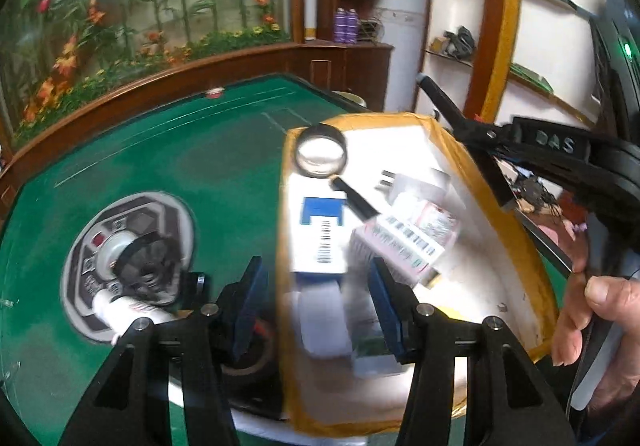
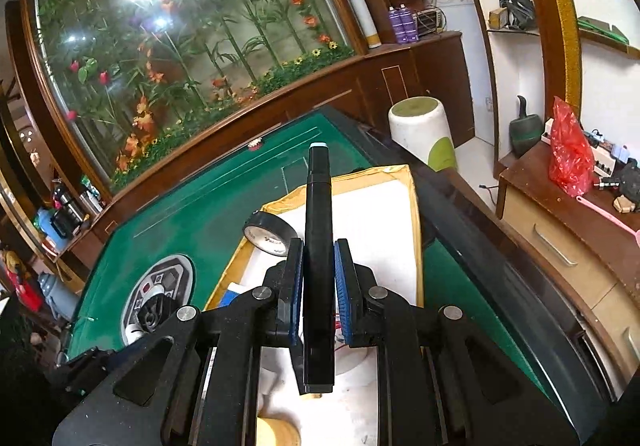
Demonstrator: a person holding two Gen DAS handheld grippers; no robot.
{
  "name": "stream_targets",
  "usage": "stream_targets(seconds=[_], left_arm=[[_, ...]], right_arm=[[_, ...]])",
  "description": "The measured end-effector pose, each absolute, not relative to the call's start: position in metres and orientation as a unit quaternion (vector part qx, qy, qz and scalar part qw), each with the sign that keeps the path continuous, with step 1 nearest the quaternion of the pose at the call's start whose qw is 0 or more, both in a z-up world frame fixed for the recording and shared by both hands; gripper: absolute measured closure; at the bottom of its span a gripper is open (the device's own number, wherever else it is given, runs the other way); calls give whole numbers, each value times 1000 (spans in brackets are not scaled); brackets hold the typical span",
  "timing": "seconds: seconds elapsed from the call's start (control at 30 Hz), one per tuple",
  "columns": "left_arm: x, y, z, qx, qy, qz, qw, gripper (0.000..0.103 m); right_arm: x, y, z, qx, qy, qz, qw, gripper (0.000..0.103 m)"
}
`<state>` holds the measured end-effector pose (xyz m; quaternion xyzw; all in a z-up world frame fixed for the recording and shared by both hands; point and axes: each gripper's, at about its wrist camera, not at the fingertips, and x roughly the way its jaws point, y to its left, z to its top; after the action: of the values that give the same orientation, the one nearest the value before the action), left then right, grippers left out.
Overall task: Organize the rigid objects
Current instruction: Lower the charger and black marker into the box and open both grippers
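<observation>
The right tongs (image 2: 318,278) clamp a slim black marker (image 2: 318,246), its capped tip pointing ahead over the white, tape-edged tray (image 2: 416,205). Ahead-left lies a black tape roll (image 2: 270,232). The left tongs (image 1: 318,294) stand half open, empty, above the tray's blurred boxes (image 1: 320,234); a green felt counter (image 1: 160,165) spreads left.

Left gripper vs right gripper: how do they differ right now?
The right gripper has its jaws shut on a black marker; the left gripper stands open, holding nothing. The right one points over the white tray; the left one straddles the tray's near edge. Both have blue pads and black frames.
</observation>
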<state>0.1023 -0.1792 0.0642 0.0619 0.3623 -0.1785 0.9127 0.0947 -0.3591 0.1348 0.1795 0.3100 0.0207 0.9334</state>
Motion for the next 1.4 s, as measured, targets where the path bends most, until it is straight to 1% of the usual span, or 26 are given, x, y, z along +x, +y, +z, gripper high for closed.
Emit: stream_targets(seconds=[0.23,0.57,0.67,0.87,0.97,1.0,1.03,1.1,1.4], left_arm=[[94,-207,57,83,368,-218,900,50],[90,-202,56,81,359,-222,903,50],[88,-203,56,80,357,-227,902,50],[86,-206,57,83,354,-231,902,47],[85,-206,57,83,354,-234,902,46],[85,-206,57,82,353,-234,902,45],[85,-206,58,81,353,-236,902,44],[85,-205,58,80,352,-236,902,44],[83,-192,69,64,341,-226,910,43]], right_arm=[[99,-358,130,141,335,1,932,89],[101,-355,120,87,381,-24,920,89],[102,-357,116,87,395,-28,914,89],[101,-355,116,75,396,-35,915,89],[100,-356,117,80,396,-38,914,83],[100,-356,118,80,396,-39,914,79],[100,-355,117,78,396,-40,914,70],[99,-354,119,72,393,-43,916,63],[82,-360,144,108,314,-31,943,63]])
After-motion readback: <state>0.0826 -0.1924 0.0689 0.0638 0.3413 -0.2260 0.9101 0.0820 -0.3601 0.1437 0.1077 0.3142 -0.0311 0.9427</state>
